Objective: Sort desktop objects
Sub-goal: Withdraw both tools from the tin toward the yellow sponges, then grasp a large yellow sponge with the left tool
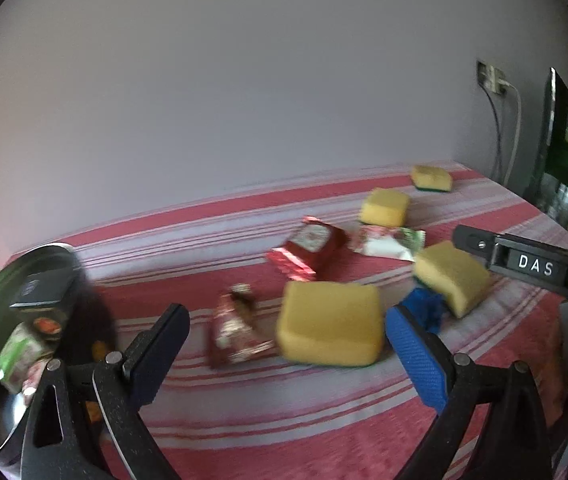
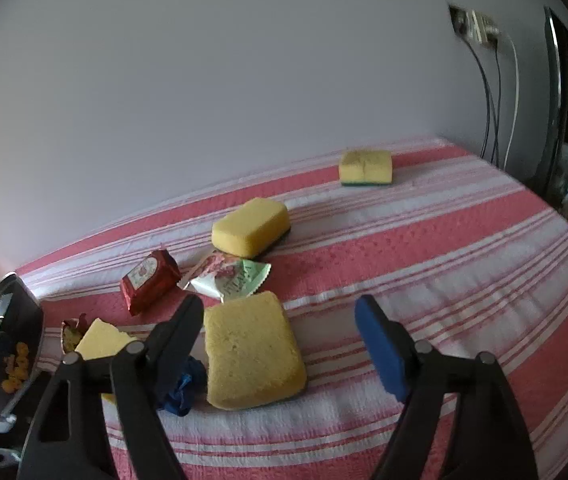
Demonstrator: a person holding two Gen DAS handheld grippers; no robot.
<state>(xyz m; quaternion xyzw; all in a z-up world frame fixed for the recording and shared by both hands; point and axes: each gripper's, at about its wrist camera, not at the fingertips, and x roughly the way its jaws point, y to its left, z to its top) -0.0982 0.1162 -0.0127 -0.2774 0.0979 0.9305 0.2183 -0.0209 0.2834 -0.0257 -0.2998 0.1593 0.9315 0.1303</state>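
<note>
My right gripper (image 2: 280, 340) jaws apart, gripping nothing, yellow sponge (image 2: 254, 354) between fingers on striped cloth (image 2: 444, 260). My left gripper (image 1: 288, 344) spread wide, empty.

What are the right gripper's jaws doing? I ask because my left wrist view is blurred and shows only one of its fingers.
Observer: The right gripper has its jaws open, with a yellow rectangular foam sponge lying between them.
Operator: Is it gripped?
Observer: No. The sponge lies close beside the black finger, and bare cloth shows between it and the blue pad.
</note>
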